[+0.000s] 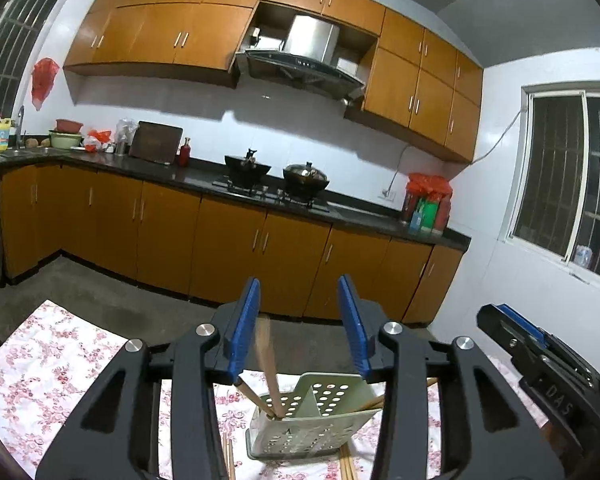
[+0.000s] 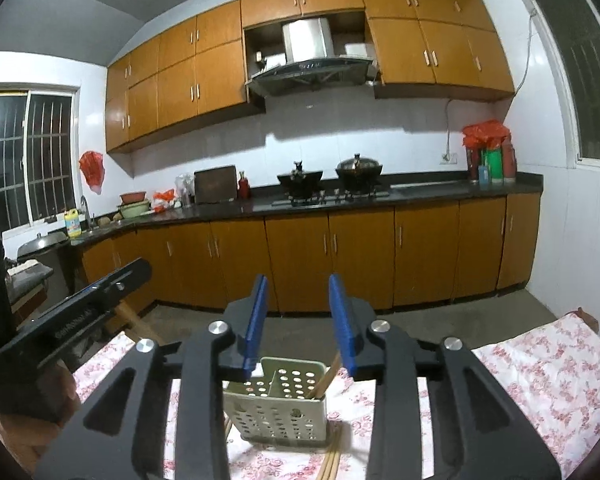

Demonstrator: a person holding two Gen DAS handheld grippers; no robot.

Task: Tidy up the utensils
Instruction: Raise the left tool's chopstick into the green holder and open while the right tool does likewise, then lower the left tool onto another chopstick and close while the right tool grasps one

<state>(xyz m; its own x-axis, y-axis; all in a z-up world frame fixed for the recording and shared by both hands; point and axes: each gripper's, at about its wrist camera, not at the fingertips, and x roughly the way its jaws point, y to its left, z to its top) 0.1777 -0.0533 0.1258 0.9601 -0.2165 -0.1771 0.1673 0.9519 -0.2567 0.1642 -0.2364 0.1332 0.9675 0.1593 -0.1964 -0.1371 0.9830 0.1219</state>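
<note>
A pale green perforated utensil holder (image 1: 312, 420) stands on the floral tablecloth (image 1: 40, 380). Wooden chopsticks (image 1: 266, 364) stand tilted in its left compartment, between the fingers of my open left gripper (image 1: 298, 328), close to the left pad and not clamped. More chopsticks (image 1: 346, 466) lie flat on the cloth beside the holder. In the right wrist view the holder (image 2: 276, 404) sits below my open, empty right gripper (image 2: 298, 320), with chopsticks (image 2: 326, 376) leaning in its right compartment and loose chopsticks (image 2: 332, 460) on the cloth in front.
The right gripper's body (image 1: 540, 360) shows at the left view's right edge; the left gripper's body (image 2: 72, 312) shows at the right view's left. Beyond the table's far edge are bare floor and orange kitchen cabinets (image 1: 228, 248) with a stove and pots (image 1: 276, 178).
</note>
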